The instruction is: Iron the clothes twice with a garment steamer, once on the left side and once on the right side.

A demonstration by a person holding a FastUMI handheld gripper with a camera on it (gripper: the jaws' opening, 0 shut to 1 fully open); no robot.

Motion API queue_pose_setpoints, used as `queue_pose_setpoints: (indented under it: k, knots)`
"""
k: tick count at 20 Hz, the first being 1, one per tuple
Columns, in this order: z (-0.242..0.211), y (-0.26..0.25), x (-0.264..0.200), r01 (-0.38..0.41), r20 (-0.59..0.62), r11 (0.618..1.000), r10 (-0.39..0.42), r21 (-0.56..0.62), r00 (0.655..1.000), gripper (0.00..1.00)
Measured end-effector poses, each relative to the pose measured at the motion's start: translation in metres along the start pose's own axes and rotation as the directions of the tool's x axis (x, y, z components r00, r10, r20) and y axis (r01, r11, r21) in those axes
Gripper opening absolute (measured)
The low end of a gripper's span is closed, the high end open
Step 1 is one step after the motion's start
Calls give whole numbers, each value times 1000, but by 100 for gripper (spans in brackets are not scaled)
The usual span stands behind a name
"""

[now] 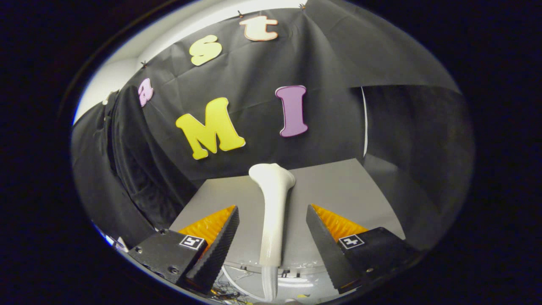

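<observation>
A white garment steamer (pixel 272 207) lies on the grey table (pixel 338 186), its handle running back toward me and its wide head pointing at the booth wall. My gripper (pixel 272 231) is open, one finger on each side of the steamer's handle with a clear gap to each. A black garment (pixel 129 156) hangs to the left of the table, well beyond my left finger.
The black booth wall closes in behind the table and on its right side. The table's near edge sits just under my fingers, with cables (pixel 237 288) and a hose below it.
</observation>
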State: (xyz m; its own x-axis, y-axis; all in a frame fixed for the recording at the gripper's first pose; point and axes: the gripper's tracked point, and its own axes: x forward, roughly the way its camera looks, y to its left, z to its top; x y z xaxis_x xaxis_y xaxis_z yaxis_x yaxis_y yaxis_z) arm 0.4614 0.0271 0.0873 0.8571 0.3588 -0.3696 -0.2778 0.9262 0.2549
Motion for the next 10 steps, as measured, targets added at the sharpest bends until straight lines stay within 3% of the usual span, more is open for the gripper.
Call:
queue_pose_setpoints:
  k: [5, 10]
  knots:
    - [-14, -8, 64, -13, -212, 991, 42, 136, 976, 100]
    - [-27, -15, 78, 12, -317, 991, 31, 133, 948, 95]
